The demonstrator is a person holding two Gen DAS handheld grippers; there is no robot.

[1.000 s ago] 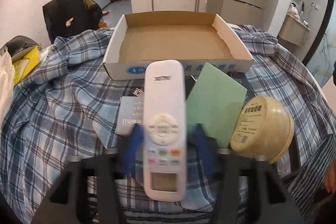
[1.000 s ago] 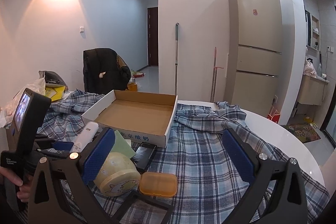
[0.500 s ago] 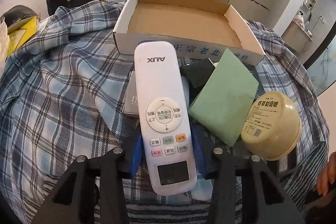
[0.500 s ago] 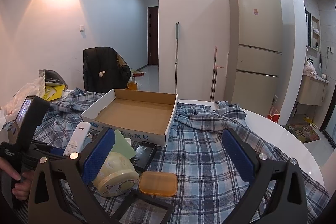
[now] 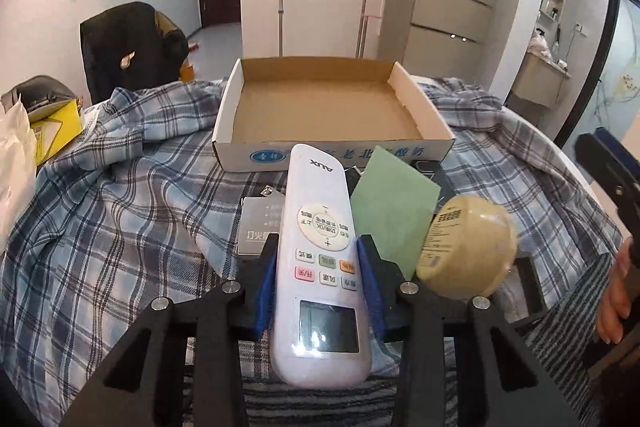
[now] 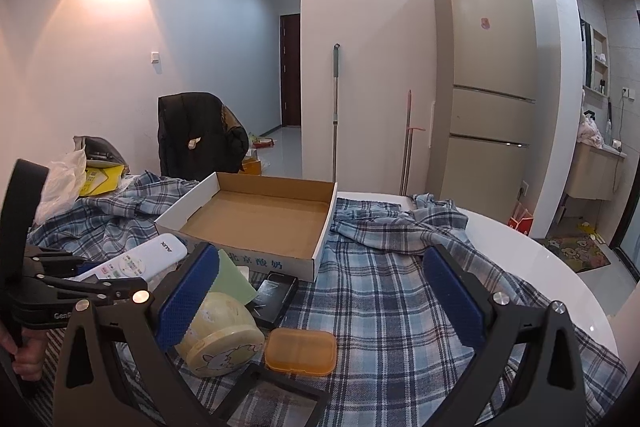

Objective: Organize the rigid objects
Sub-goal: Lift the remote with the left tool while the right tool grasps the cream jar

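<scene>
Gripping white remote (image 5: pixel 320 259) w/ L tongs (image 5: pixel 318 267), jaws just closed in | R tongs (image 6: pixel 320 303) wide, nothing btwn | cardboard tray (image 6: pixel 320 247) bare

Print on the cream bowl's (image 5: pixel 468 247) label, too small to read
</scene>
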